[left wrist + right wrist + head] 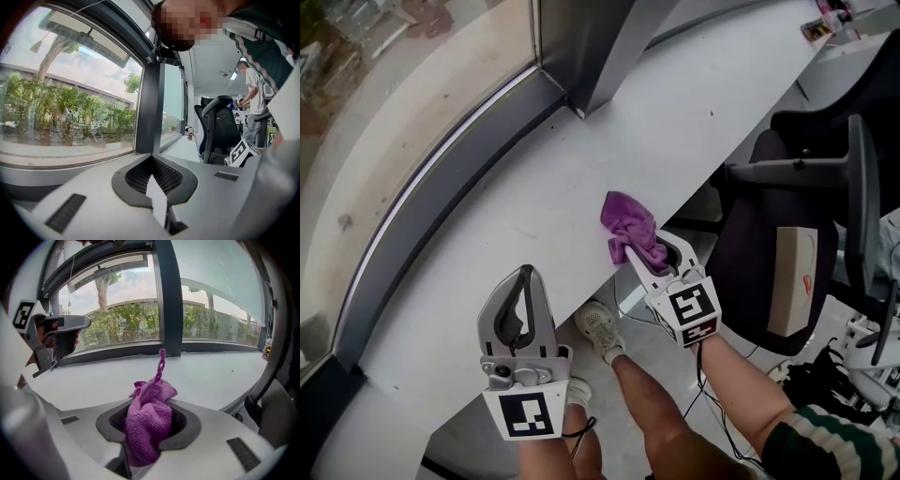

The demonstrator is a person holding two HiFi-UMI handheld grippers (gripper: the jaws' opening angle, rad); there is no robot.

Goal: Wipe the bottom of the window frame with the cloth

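While the head view looks steeply down, a dark grey window post (602, 47) stands at top centre on a white curved ledge (544, 216). The dark grey bottom rail of the window frame (450, 202) runs down-left from the post's foot, along the glass. The left gripper (523, 281) is over the ledge's near edge, well below-left of the post. The right gripper (649, 255) sits almost straight below the post, clamped on a crumpled purple terry cloth (628, 228). The cloth is over the ledge's near edge, well apart from the rail. Contact with the ledge: cannot tell. A black office chair (787, 244) is far right of the post.

Left gripper view: jaws pressed tip to tip, nothing between them. The post (147, 112) rises straight ahead beyond the tips, with glass and trees to its left. The chair (220, 126) is right of the post.

Right gripper view: both jaws bite the cloth (150, 423), which bulges up between them. One twisted strand points toward the post's foot (169, 350). Bare ledge (206, 376) separates cloth from rail (117, 352). The left gripper (58, 331) shows left of the post.
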